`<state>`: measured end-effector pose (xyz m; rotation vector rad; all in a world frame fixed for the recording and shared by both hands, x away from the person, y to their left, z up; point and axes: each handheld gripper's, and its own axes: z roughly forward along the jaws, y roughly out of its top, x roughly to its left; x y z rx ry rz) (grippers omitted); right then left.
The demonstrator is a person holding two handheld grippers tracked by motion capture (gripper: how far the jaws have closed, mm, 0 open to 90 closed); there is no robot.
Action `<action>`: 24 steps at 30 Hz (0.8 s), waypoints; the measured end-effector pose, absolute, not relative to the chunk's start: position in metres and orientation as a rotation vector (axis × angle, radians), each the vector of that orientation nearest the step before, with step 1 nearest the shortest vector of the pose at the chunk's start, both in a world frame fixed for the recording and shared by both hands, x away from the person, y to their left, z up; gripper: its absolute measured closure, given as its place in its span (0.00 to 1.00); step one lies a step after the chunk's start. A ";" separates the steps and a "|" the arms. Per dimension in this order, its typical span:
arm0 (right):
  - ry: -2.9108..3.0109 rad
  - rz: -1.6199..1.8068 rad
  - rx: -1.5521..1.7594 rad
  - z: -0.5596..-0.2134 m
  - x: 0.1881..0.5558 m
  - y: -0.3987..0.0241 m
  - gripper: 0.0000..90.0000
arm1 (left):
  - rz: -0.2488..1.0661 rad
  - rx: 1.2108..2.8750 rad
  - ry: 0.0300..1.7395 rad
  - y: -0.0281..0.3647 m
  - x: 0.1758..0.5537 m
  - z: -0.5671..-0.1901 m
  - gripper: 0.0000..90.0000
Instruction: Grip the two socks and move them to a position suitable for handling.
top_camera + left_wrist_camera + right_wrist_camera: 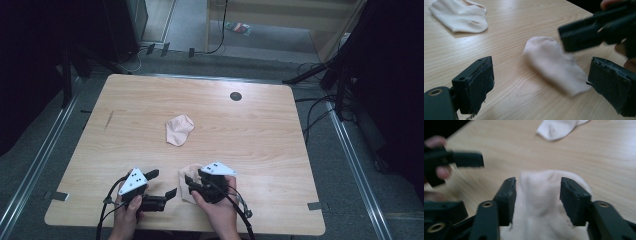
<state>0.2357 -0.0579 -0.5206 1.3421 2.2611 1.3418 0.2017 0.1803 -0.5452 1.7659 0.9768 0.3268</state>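
Where wood shows, soft sock lies.

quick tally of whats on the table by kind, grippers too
socks: 2, the far sock mid-table and the near sock lying between the right gripper's parted jaws
grippers: 2, that one and the left gripper
total: 4

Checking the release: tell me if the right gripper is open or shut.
Open. The right gripper has its jaws apart on either side of the near sock, with gaps at both pads.
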 end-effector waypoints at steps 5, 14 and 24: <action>2.144 1.398 1.377 -0.501 0.241 -0.091 0.59 | 0.324 1.765 0.982 0.181 0.203 -0.547 0.07; 2.404 1.223 1.339 -0.526 0.238 -0.088 0.74 | 0.312 1.779 0.984 0.181 0.204 -0.550 0.07; 2.414 1.106 1.328 -0.539 0.229 -0.075 0.93 | 0.303 1.792 0.985 0.180 0.205 -0.551 0.08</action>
